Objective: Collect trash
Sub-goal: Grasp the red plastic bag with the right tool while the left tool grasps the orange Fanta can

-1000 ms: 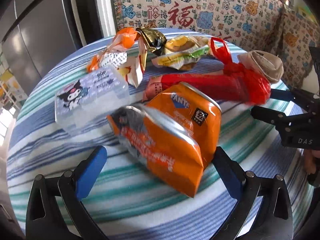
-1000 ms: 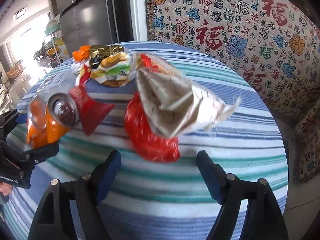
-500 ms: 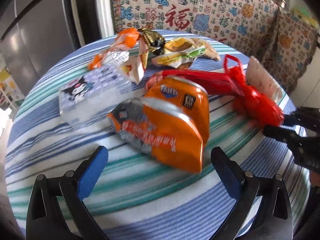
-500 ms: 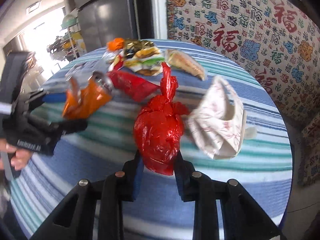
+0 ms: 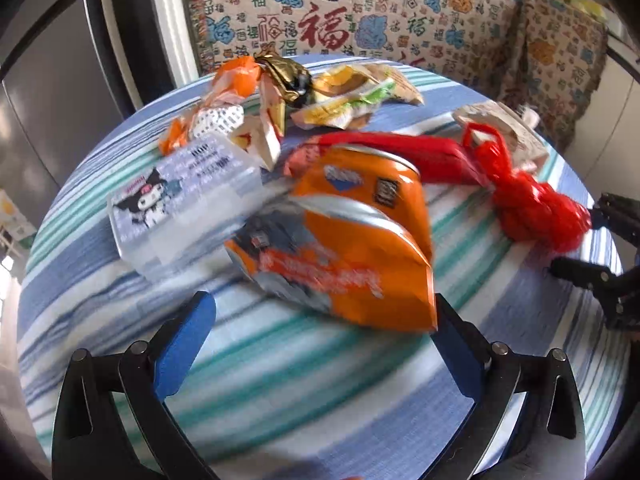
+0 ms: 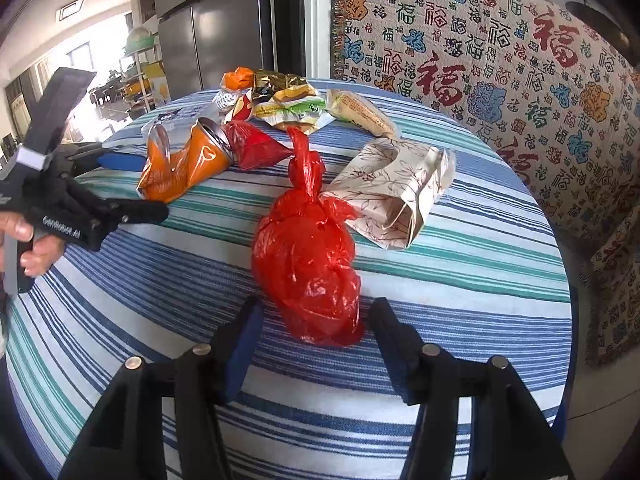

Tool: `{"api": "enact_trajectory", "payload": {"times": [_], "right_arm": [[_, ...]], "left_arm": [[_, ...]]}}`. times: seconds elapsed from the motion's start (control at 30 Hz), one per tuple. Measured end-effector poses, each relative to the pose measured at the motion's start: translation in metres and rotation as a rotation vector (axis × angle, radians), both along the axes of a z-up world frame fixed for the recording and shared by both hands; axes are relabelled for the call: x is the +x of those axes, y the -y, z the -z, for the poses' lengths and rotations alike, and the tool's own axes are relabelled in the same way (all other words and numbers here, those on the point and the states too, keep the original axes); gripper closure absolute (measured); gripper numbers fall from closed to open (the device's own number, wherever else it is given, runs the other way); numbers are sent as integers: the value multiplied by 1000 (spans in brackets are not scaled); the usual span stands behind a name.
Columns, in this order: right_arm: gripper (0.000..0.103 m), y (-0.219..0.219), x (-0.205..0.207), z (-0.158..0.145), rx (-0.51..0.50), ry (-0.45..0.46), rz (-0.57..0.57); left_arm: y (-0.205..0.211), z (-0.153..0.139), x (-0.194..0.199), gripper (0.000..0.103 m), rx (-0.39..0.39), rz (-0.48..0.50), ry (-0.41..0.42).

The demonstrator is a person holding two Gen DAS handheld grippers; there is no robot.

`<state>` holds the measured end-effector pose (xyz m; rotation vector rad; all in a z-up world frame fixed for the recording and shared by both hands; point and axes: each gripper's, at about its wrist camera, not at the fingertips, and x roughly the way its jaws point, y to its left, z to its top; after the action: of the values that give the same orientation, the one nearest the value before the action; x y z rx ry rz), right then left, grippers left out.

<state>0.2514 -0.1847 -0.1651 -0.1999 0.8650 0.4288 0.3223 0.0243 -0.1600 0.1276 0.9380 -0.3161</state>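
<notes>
I have both claws over a round table (image 6: 460,292) with a blue, white and green striped cloth. My right gripper (image 6: 312,344) is opening, its pads off the knotted red bag (image 6: 308,264), which lies on the cloth between the two fingers with its tied neck pointing toward twelve o'clock. Just beside the bag at about two o'clock sits a folded paper bag (image 6: 396,192) with a leaf print, touching it. My left gripper (image 5: 320,344) is spread wide; the crushed orange can (image 5: 352,248) lies on the cloth between its blue pads, and the right pad looks to be at the can's lower corner, though blur keeps me from telling whether they touch. In the left wrist view a clear plastic box (image 5: 184,200) with a cartoon sticker sits at ten o'clock from the can, a red wrapper (image 5: 400,156) runs behind the can toward one o'clock, and a heap of crumpled snack wrappers (image 5: 320,96) lies at twelve o'clock near the far edge. In the right wrist view I see a hand (image 6: 28,244) gripping the left tool at nine o'clock. A patterned blanket (image 6: 500,60) hangs behind the table.
</notes>
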Motion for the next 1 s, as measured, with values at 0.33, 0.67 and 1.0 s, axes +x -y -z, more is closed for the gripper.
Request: {"api": "enact_trajectory", "payload": {"times": [0.33,0.67,1.0], "right_arm": [[37,0,3,1,4,-11,-8],[31,2,3,0,-3,-31,-21],[18,-3,18,-7,30,-83,-15]], "left_arm": [[10,-5,12,12,-16,42,40],[5,-2,-36,6,14,-6,32],[-9,-3,-23,1,-18,-92,22]]}}
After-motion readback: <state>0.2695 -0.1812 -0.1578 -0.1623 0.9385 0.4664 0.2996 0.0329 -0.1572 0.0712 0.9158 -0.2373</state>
